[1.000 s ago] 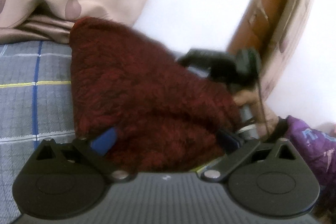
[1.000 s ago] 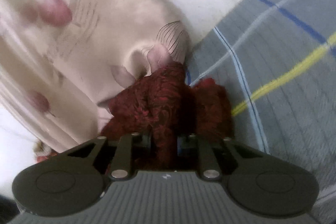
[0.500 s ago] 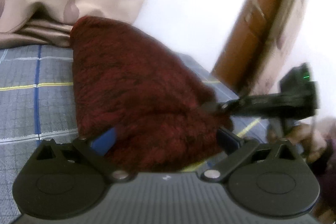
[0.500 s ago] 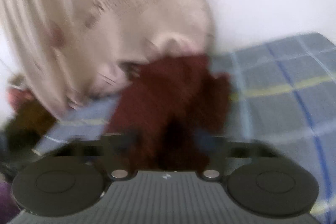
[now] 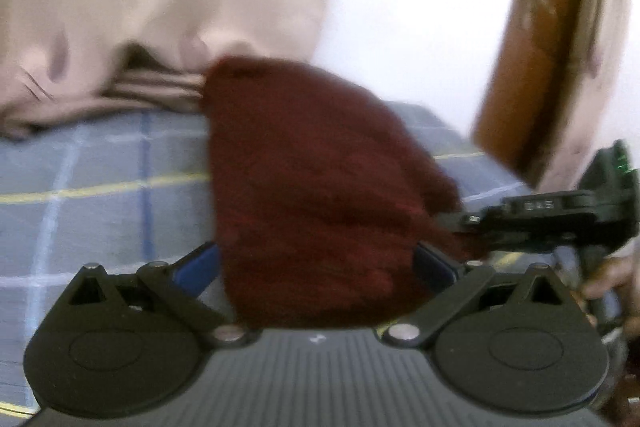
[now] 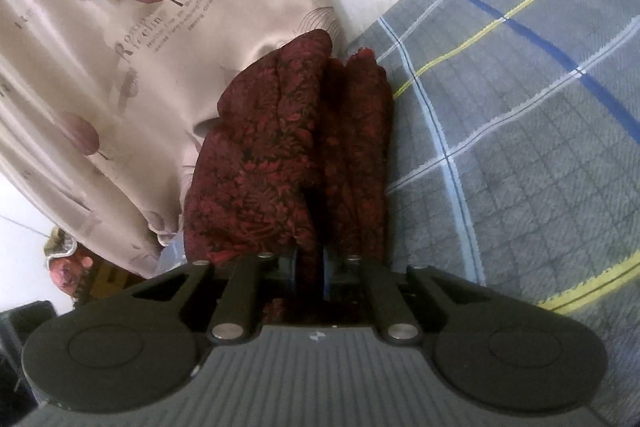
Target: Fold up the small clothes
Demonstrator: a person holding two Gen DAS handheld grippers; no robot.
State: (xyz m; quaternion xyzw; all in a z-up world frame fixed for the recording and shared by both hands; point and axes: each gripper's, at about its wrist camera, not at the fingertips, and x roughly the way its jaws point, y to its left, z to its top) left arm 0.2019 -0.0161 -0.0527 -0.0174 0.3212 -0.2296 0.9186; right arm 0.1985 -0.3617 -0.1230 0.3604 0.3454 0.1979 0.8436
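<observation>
Right gripper (image 6: 308, 269) steadier than before, clamping bunched dark-red knit (image 6: 292, 155)

Colours and patterns across the bed scene

A fuzzy dark-red knitted garment (image 6: 292, 155), mottled with black flecks, is seen against a grey checked bedsheet (image 6: 520, 131) crossed by white, pale-blue, dark-blue and yellow lines. A satiny beige curtain (image 6: 100, 59) is printed with mauve leaves and dark lettering. Blue pads are noted on the black left claw (image 5: 316, 267), and a brown wooden door frame (image 5: 532, 39) is set against white.
</observation>
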